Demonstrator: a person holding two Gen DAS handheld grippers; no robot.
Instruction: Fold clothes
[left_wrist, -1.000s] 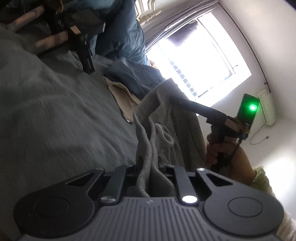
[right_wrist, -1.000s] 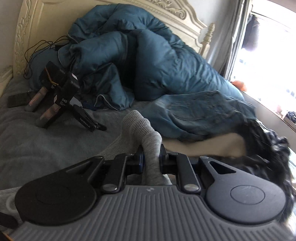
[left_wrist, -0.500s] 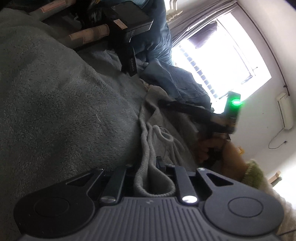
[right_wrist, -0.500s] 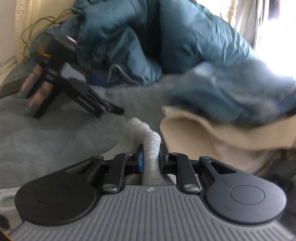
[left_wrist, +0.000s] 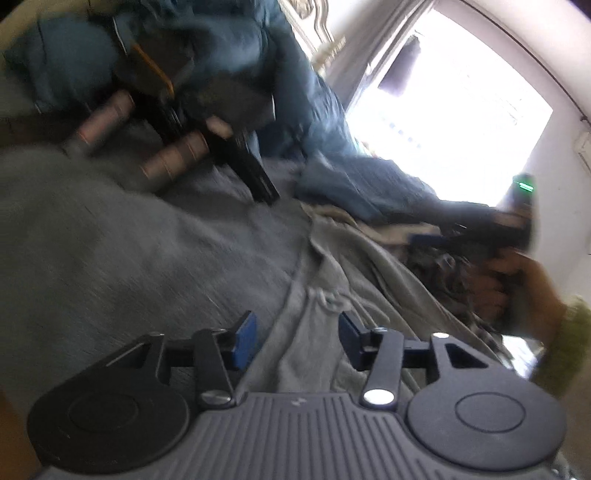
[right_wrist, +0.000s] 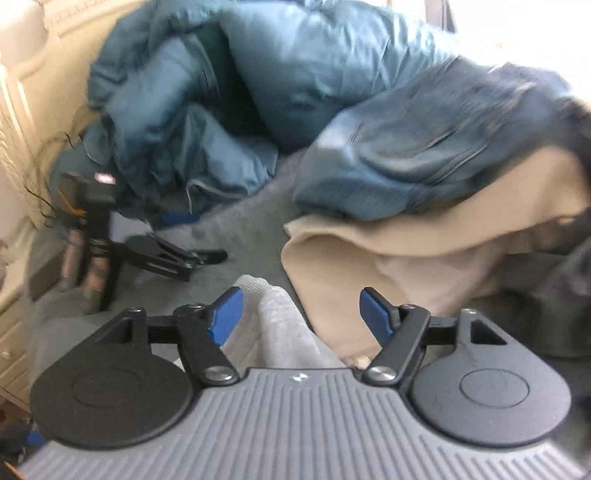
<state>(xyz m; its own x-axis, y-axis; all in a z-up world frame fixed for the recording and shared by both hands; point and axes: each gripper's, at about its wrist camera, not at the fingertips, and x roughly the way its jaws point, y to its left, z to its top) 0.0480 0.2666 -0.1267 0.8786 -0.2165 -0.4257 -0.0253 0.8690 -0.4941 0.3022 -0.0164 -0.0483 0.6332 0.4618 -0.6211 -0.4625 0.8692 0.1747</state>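
Note:
A grey drawstring garment (left_wrist: 332, 280) lies spread on the grey bed cover (left_wrist: 129, 251). My left gripper (left_wrist: 297, 336) hovers over its waistband, jaws opening, the cloth lying loose between the blue pads (left_wrist: 243, 339) and not pressed. In the right wrist view a fold of the same grey garment (right_wrist: 277, 325) sits between the parted pads of my right gripper (right_wrist: 300, 317), whose jaws are also opening without pressing it. A hand (left_wrist: 524, 284) in a green sleeve holds that gripper, at the right of the left wrist view.
A teal duvet (right_wrist: 240, 92) is heaped against the cream headboard (right_wrist: 22, 110). Blue jeans (right_wrist: 424, 155) lie on a beige garment (right_wrist: 406, 258) just right of the grey one. A black gripper device (right_wrist: 99, 240) with handles stands at the left. A bright window (left_wrist: 461, 110) is behind.
Both grippers were shut on the grey garment's waistband and held it up. They lowered it onto the bed, and now both stand open with the cloth released.

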